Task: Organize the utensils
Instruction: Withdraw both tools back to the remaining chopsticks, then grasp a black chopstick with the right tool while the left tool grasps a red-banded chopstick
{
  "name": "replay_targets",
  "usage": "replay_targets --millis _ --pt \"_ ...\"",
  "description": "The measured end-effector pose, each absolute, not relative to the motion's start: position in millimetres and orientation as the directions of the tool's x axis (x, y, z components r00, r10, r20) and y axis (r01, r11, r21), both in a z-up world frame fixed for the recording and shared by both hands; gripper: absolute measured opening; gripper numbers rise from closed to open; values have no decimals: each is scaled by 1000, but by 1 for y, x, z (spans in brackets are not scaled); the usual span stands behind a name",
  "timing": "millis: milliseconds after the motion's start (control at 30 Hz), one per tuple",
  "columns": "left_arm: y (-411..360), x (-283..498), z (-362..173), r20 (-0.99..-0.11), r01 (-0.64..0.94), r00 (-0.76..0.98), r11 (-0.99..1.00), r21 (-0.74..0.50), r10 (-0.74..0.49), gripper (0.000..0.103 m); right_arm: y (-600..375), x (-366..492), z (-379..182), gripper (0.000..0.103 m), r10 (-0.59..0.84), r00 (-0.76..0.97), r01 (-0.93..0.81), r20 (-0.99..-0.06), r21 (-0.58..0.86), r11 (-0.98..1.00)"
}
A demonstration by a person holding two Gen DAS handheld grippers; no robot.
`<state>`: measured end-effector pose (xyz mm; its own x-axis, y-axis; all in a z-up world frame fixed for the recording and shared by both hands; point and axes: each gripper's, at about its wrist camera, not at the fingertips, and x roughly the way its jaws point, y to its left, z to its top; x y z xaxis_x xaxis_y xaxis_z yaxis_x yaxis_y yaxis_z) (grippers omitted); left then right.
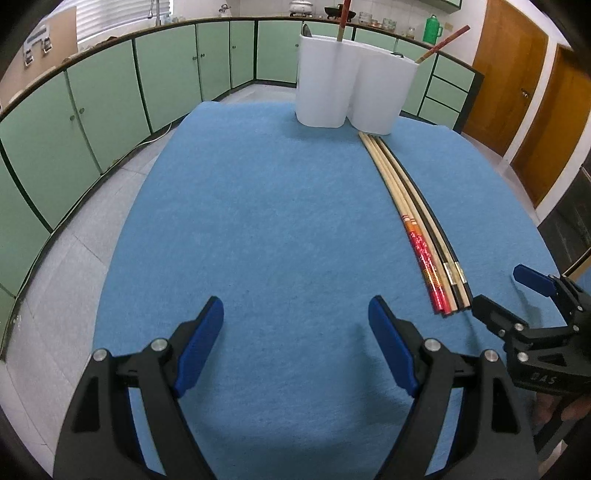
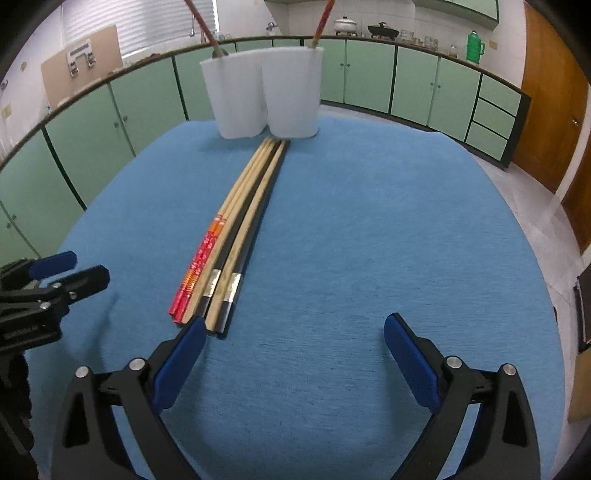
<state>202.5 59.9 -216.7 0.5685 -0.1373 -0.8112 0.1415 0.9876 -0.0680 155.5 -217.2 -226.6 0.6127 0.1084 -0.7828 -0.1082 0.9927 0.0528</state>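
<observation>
Claws (image 1: 295, 312) apart, slim wooden chopsticks (image 2: 236, 236)

Black left gripper (image 1: 295, 317), blue-padded jaws, silver screws, possibly embossed lettering

place: home kitchen | evidence: green cabinets (image 1: 103, 96), pots on counter (image 2: 345, 25), green thermos (image 1: 431, 29)

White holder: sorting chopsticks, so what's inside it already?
Two red-handled sticks rise from the white holder, one per compartment. Its walls hide their lower ends and anything else inside.
</observation>
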Motion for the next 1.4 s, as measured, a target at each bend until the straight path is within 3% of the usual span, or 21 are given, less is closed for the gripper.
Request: replay_targets --millis 300,467,867,1033,1400 --pt "40 204 -213 -816 143 562 987 -67 -137 78 -231 161 -227 94 25 608 -27 -794 11 1000" --pt "39 205 -214 -817 139 560 988 -69 -136 79 -237 157 -225 85 108 617 -44 -779 103 994" --pt "37 201 -215 -816 141 563 988 -57 -127 79 -217 156 -223 36 115 640 -99 -760 66 993" --pt "27 200 -215 -817 165 559 985 -57 -141 79 -218 152 -223 9 151 635 -121 -757 95 988" --pt "-12 197 -219 -822 249 535 966 -66 -194 79 -239 143 -222 7 147 639 -93 -755 114 989"
